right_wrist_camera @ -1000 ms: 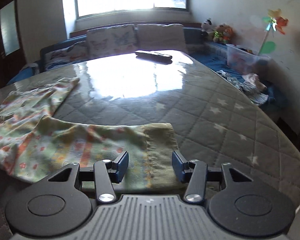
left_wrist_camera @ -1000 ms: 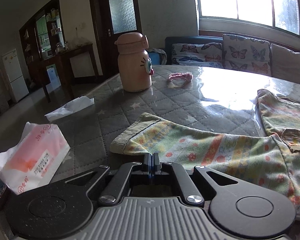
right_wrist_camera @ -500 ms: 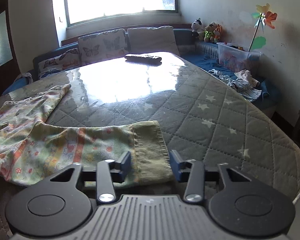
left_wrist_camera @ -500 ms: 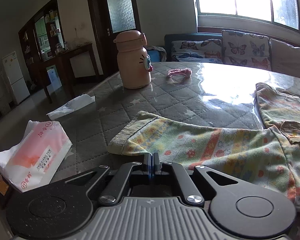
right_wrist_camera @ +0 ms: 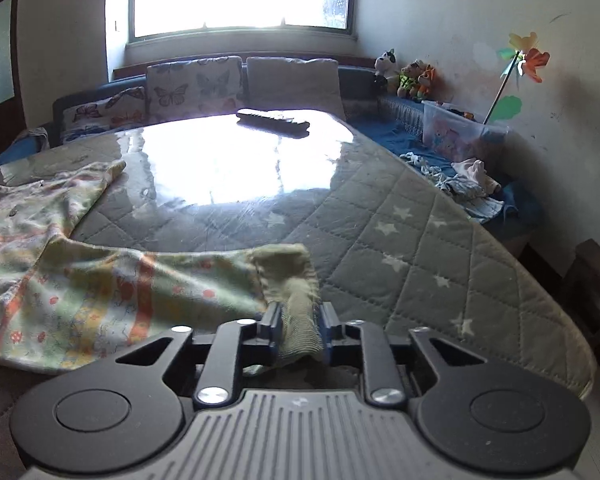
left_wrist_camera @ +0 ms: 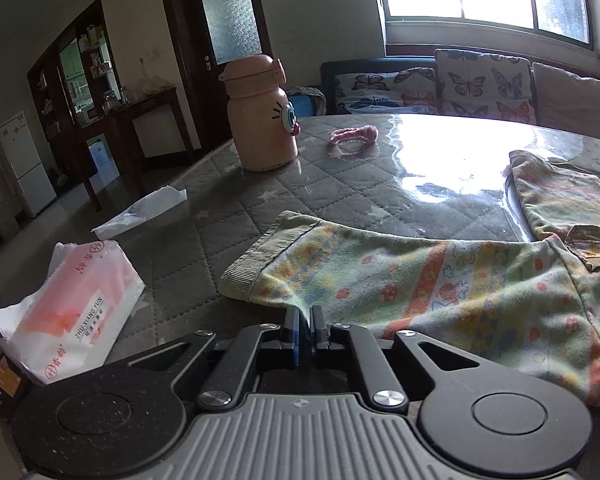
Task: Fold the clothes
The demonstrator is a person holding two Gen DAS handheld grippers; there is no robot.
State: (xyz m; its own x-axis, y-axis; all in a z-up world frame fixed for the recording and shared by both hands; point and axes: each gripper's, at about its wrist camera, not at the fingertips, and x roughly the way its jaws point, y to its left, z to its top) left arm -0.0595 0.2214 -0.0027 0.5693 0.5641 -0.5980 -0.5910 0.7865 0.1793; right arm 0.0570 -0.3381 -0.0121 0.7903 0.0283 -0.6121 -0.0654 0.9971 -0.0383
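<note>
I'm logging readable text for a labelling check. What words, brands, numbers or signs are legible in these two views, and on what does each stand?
"ZHU XIANG YUN": on the white label of the pink tissue pack, left wrist view.
Red characters on the same pack: too blurred to read.
Small orange-lit screen beside the pack: nothing legible.
Pink bottle: a cartoon face only, no text.
Right wrist view: no readable text.

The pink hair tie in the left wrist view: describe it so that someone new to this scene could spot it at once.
Start at the grey quilted star-print table cover, then find the tall peach cartoon-face bottle standing toward its far side. Just right of that bottle, near the window glare, lies the small fuzzy pink ring-shaped hair tie, the only pink loop on the table.
</note>
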